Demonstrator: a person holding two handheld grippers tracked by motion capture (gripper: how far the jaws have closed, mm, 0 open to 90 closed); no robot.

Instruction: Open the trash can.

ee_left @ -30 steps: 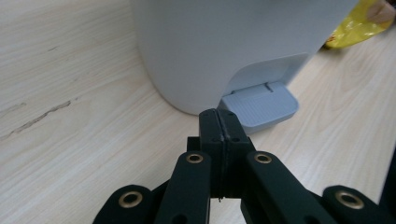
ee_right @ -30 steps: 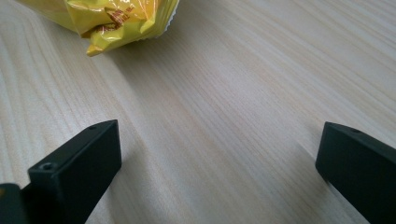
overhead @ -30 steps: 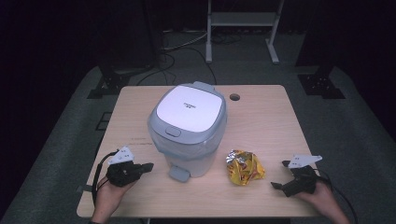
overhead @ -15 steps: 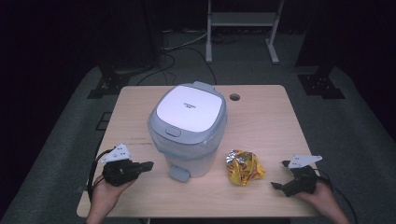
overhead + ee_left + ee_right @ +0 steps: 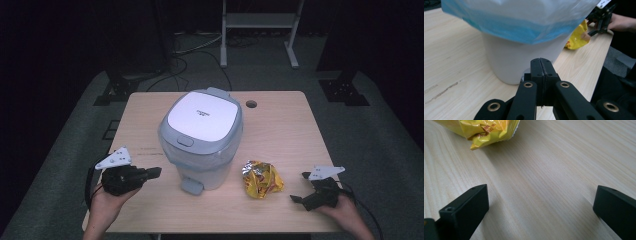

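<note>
my left gripper (image 5: 152, 172): jaws pressed flat together on nothing, low over the desk (image 5: 280, 120) near its front left corner, tips aimed at the bin's foot pedal (image 5: 192, 187).
my right gripper (image 5: 299, 187): jaws spread wide and empty, near the front right corner, pointing toward the snack bag.
snack bag (image 5: 262, 178): crumpled yellow foil packet lying on the desk by the front edge, just right of the bin, apart from both my grippers.
pedal bin (image 5: 201, 137): mid-desk, lid down, blue liner showing at the rim.
handling, i reckon: bag is light, soft, crinkly and slick; it will crush rather than resist.
where to grip: pinch a raised fold near the closest edge, gently.
</note>
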